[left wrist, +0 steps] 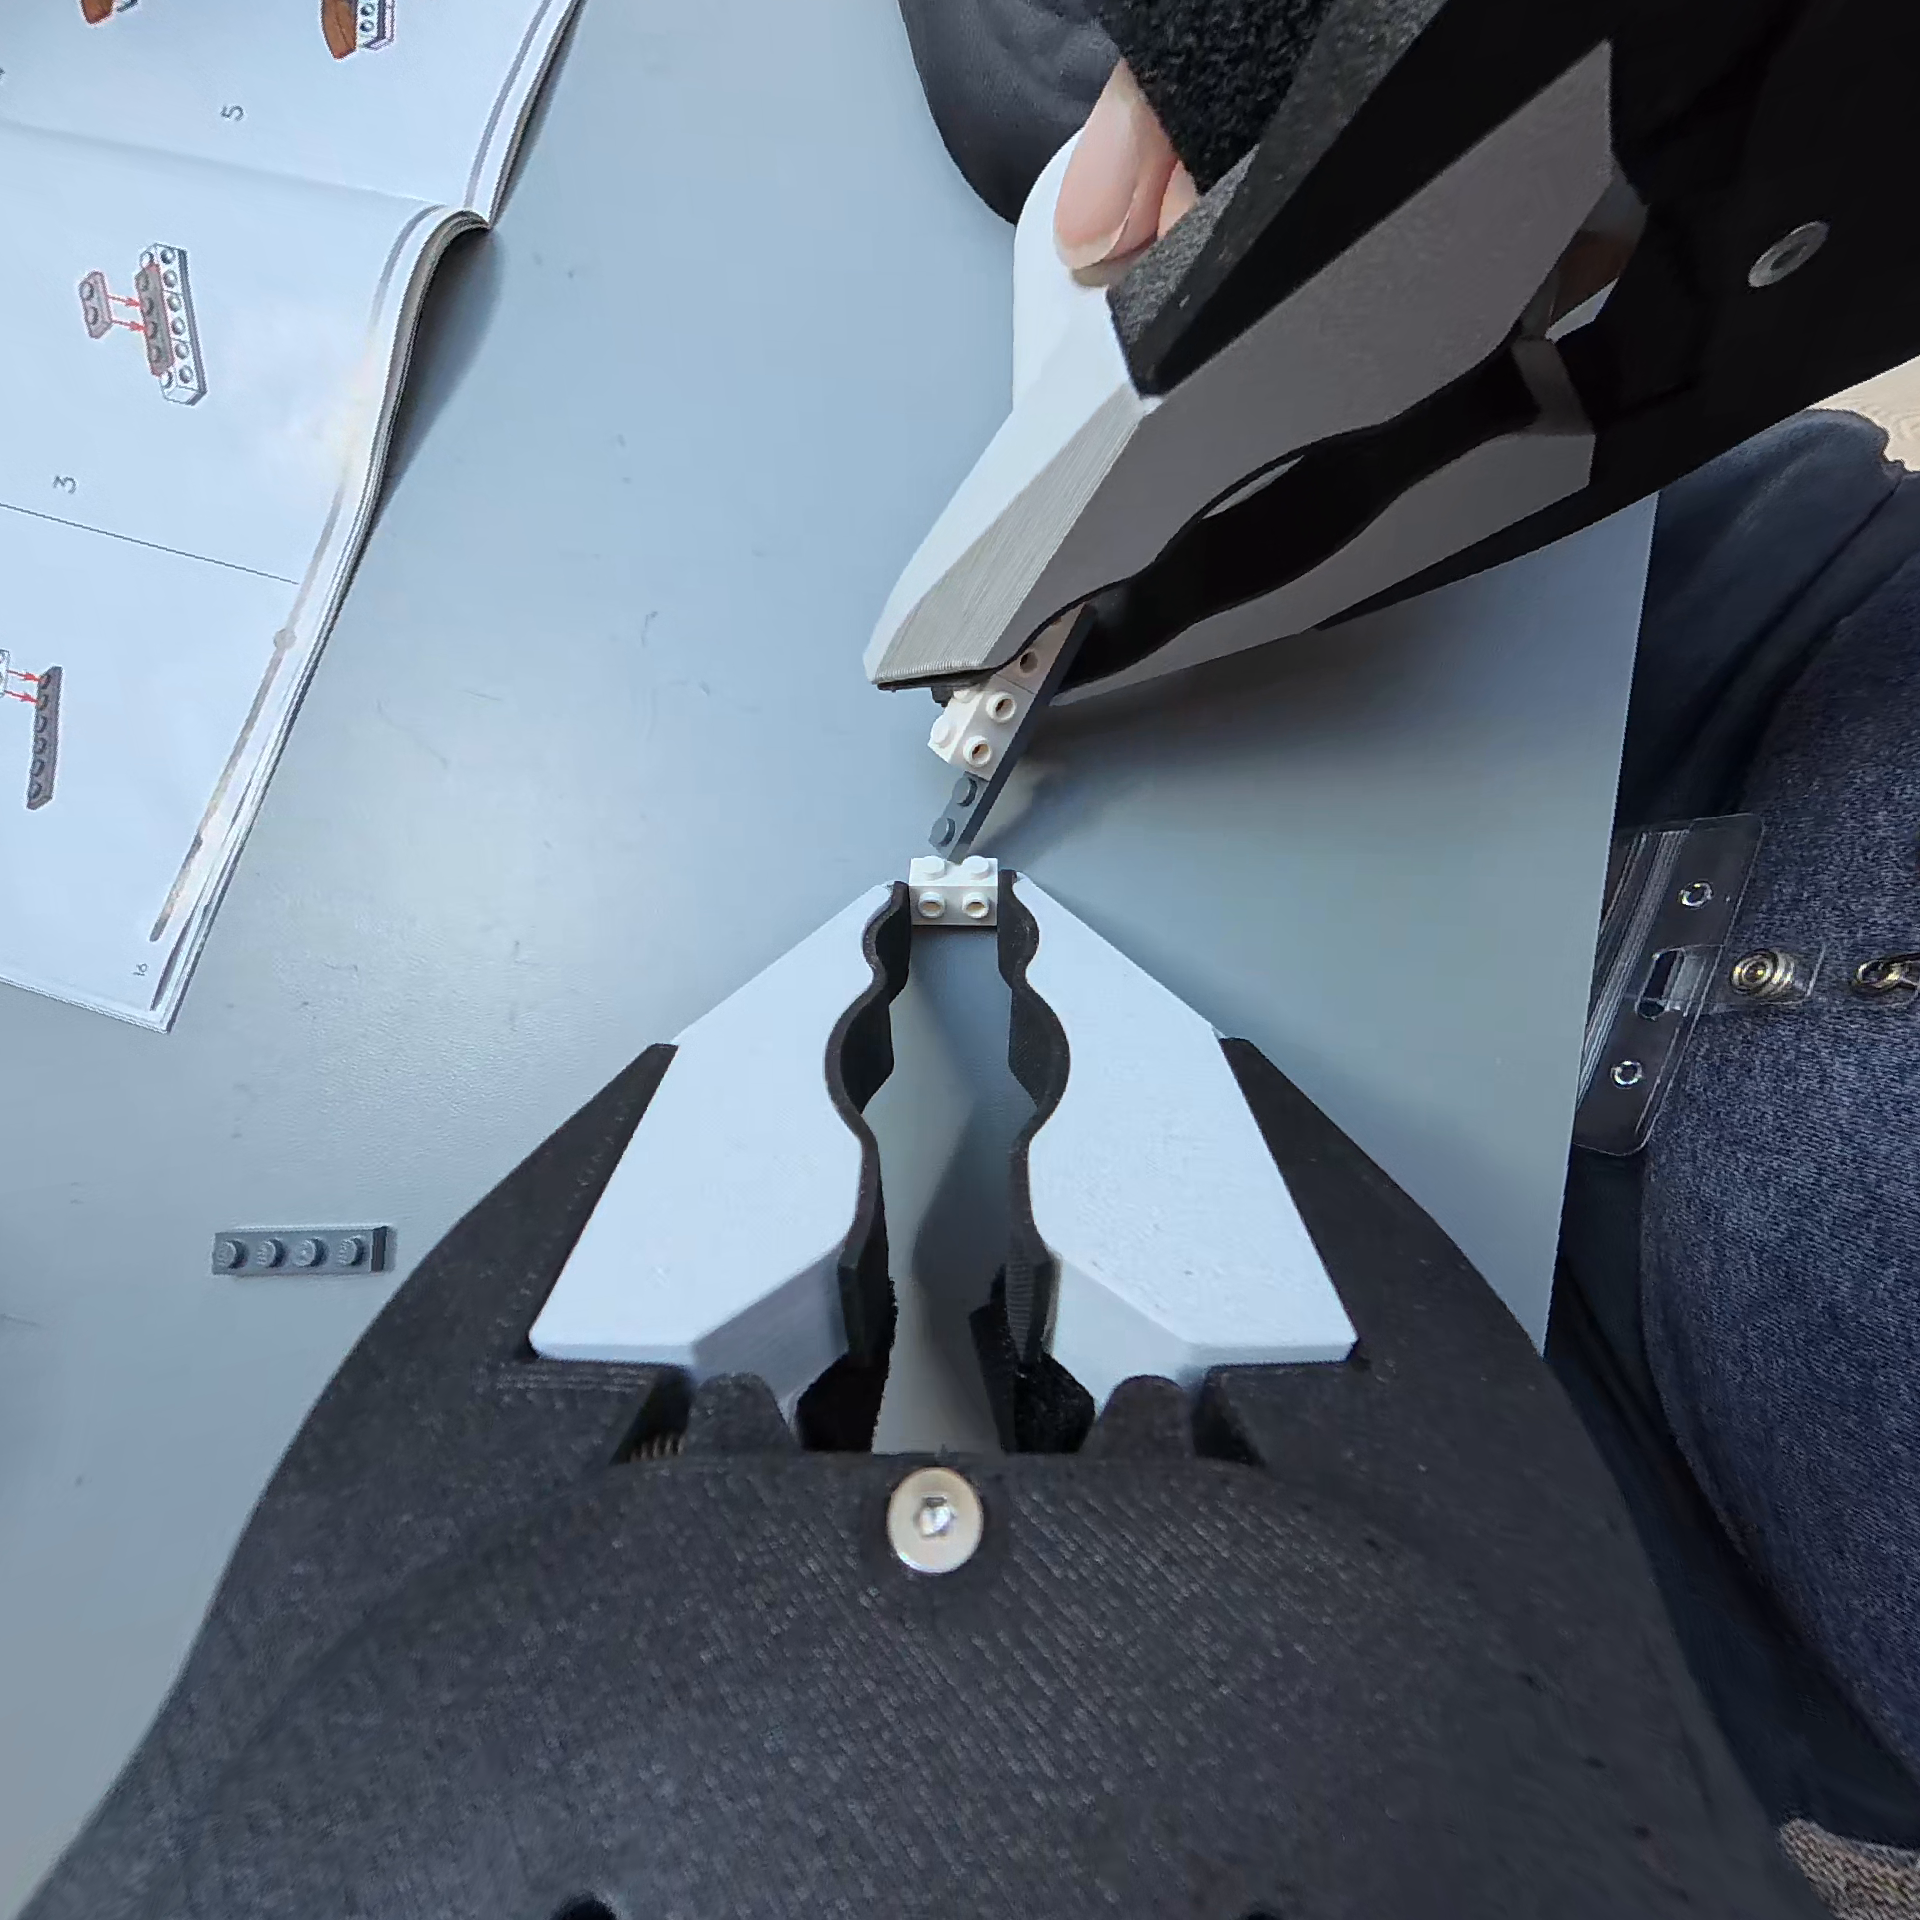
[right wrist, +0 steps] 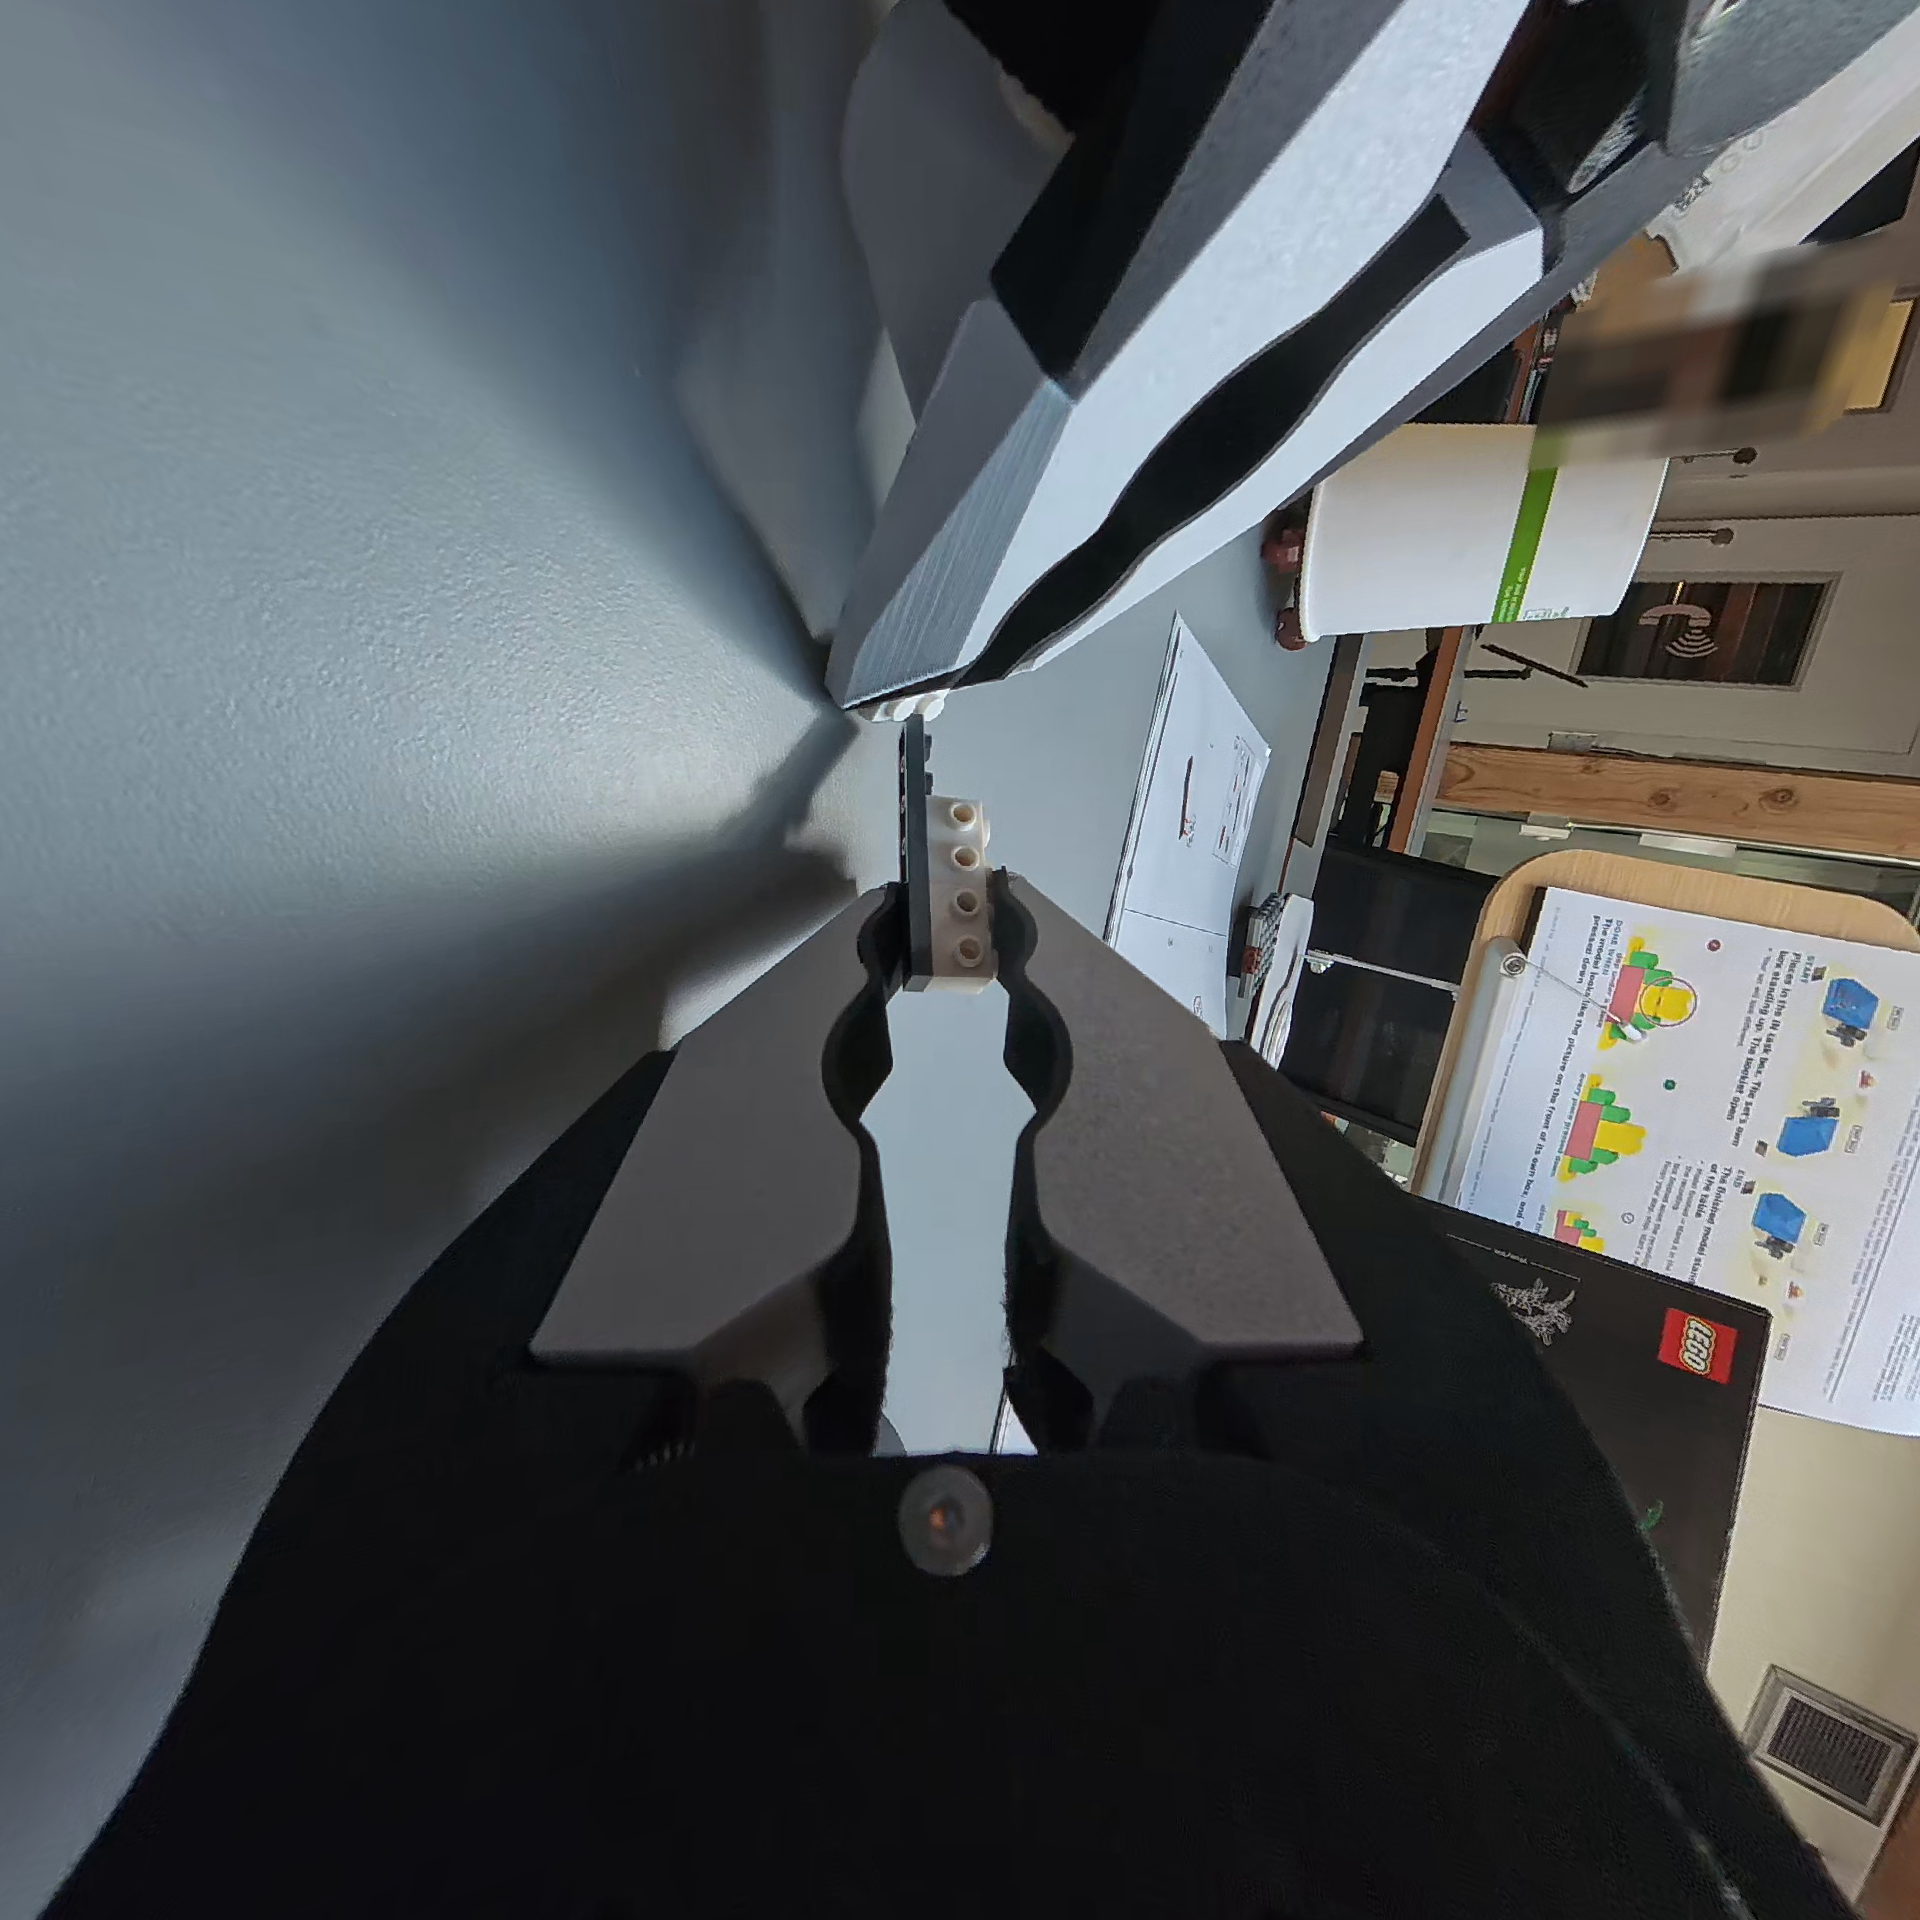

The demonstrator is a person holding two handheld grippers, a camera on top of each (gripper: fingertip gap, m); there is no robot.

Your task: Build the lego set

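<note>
Early stage: right gripper (right wrist: 945, 914) clamps a white brick on dark plate sub-assembly (right wrist: 940, 894), left gripper (left wrist: 954, 899) pinches a small white brick (left wrist: 954, 891) at its tip, unjoined; grey plate (left wrist: 301, 1251) unused.

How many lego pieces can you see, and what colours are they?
White bricks: 2, a small one in the left gripper and a longer one in the right gripper.
Dark grey plates: 2, one on the longer brick, one on the table.
Total: 4

a white paper cup (right wrist: 1475, 530) stands beside a clipboard (right wrist: 1496, 914).
</note>
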